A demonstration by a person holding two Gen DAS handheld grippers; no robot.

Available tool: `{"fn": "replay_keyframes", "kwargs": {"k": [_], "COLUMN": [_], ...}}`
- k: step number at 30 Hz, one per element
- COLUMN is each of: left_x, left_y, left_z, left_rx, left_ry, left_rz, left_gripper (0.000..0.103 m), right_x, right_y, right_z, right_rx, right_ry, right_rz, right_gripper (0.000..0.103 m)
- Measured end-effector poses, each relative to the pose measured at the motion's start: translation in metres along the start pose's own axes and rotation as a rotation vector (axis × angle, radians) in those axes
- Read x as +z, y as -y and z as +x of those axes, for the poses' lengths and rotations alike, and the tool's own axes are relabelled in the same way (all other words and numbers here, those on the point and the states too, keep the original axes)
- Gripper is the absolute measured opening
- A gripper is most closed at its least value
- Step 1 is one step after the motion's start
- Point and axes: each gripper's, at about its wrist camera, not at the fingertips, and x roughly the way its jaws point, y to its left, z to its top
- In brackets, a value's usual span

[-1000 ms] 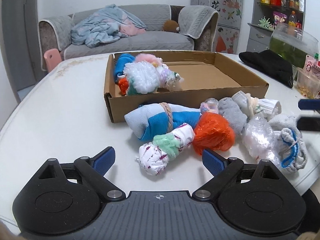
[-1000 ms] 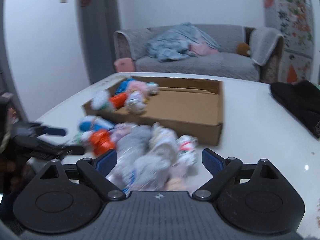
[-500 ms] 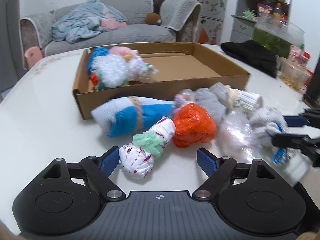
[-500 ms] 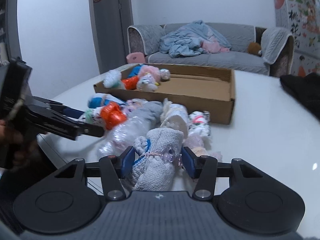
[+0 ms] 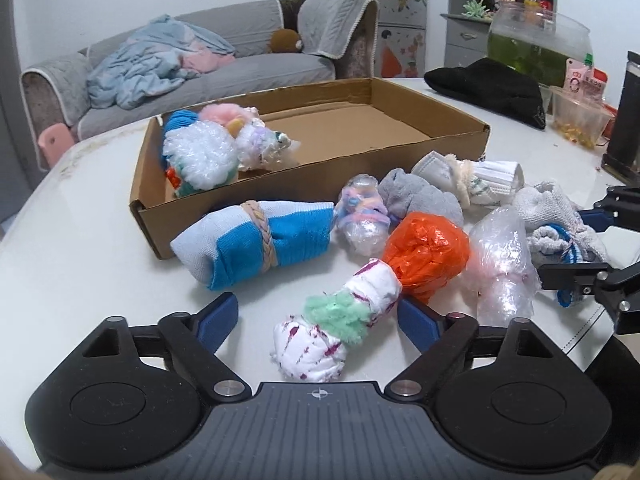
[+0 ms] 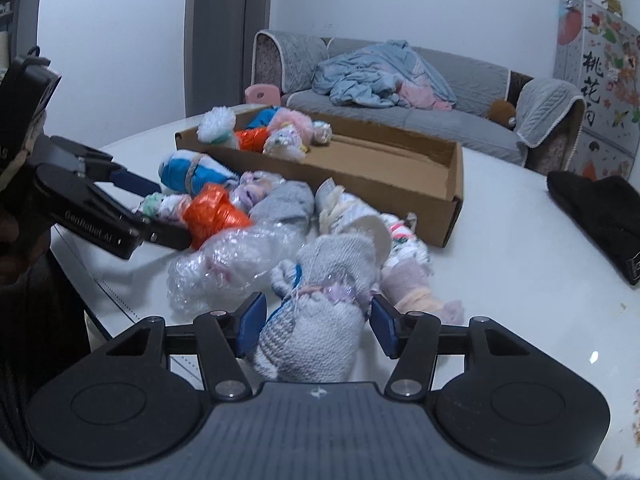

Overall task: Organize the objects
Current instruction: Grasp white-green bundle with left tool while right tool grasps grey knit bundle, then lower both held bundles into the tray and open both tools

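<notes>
My right tool (image 6: 312, 320): clenched on grey knit sock bundle (image 6: 316, 312), counter edge; cardboard box (image 6: 448, 184) ahead. My left tool (image 5: 316, 320): released, straddling white-green sock roll (image 5: 336, 332), axis slanting up-right.

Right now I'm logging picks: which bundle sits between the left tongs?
The white bundle with the green fuzzy band, lying between the open left tongs. The orange bundle lies just beyond it.

A grey sofa (image 5: 224, 60) strewn with blue laundry (image 5: 152, 64) stands beyond the white table (image 5: 80, 240).
</notes>
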Motion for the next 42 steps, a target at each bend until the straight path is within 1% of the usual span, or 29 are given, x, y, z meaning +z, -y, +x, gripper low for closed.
{"fn": "replay_keyframes", "kwargs": {"k": [1,2,3,4,6,8,13,15,18,20,22,27,30,32,35,38,42], "left_x": [0.0,-0.001,-0.001,-0.001,-0.002,-0.003,-0.001,0.003,0.017,0.032,0.051,0.114,0.151,0.175,0.203,0.222,0.233], "left_y": [-0.001,-0.003,-0.003,-0.002,-0.001,0.001,-0.005,-0.008,-0.012,-0.012,-0.015,-0.021,-0.023,-0.024,-0.025,-0.027,-0.032], "left_z": [0.0,-0.001,-0.003,-0.004,-0.007,-0.01,-0.019,-0.023,-0.033,-0.041,-0.047,-0.05,-0.038,-0.021,0.005,0.036,0.084], "left_rx": [-0.023,-0.047,-0.043,-0.045,-0.042,-0.025,-0.01,0.0,-0.008,0.012,0.011,0.038,0.048,0.04,0.038,0.033,0.05], "left_ry": [0.002,0.004,0.007,0.009,0.005,0.004,-0.011,-0.013,0.002,0.022,0.043,0.113,0.129,0.112,0.093,0.056,-0.024], "left_rz": [-0.002,-0.014,-0.017,-0.016,-0.021,-0.023,-0.059,-0.069,-0.082,-0.065,-0.057,-0.029,-0.019,-0.018,-0.014,-0.026,-0.029], "left_gripper": [0.08,0.072,0.067,0.059,0.055,0.052,0.051,0.051,0.051,0.052,0.052,0.052,0.052,0.052,0.052,0.052,0.052], "right_x": [0.0,0.0,0.0,0.0,0.0,-0.001,0.003,0.007,0.019,0.033,0.05,0.102,0.135,0.155,0.182,0.202,0.211], "right_y": [0.0,0.001,0.002,0.003,0.006,0.008,0.015,0.018,0.027,0.034,0.044,0.077,0.095,0.105,0.116,0.123,0.125], "right_z": [0.0,-0.001,-0.002,-0.002,-0.005,-0.008,-0.02,-0.025,-0.034,-0.04,-0.045,-0.043,-0.029,-0.017,0.007,0.041,0.093], "right_rx": [0.002,0.007,0.008,0.008,0.011,0.013,0.03,0.024,0.039,0.033,0.033,0.02,0.024,0.04,0.076,0.116,0.151], "right_ry": [0.004,0.004,0.006,0.004,0.006,0.003,0.018,0.034,0.061,0.088,0.112,0.18,0.204,0.22,0.218,0.182,0.086], "right_rz": [0.004,0.012,0.019,0.021,0.031,0.036,0.047,0.044,0.062,0.052,0.057,0.059,0.066,0.069,0.082,0.095,0.089], "right_gripper": [0.051,0.05,0.048,0.047,0.043,0.041,0.041,0.041,0.041,0.041,0.041,0.041,0.041,0.041,0.041,0.041,0.041]}}
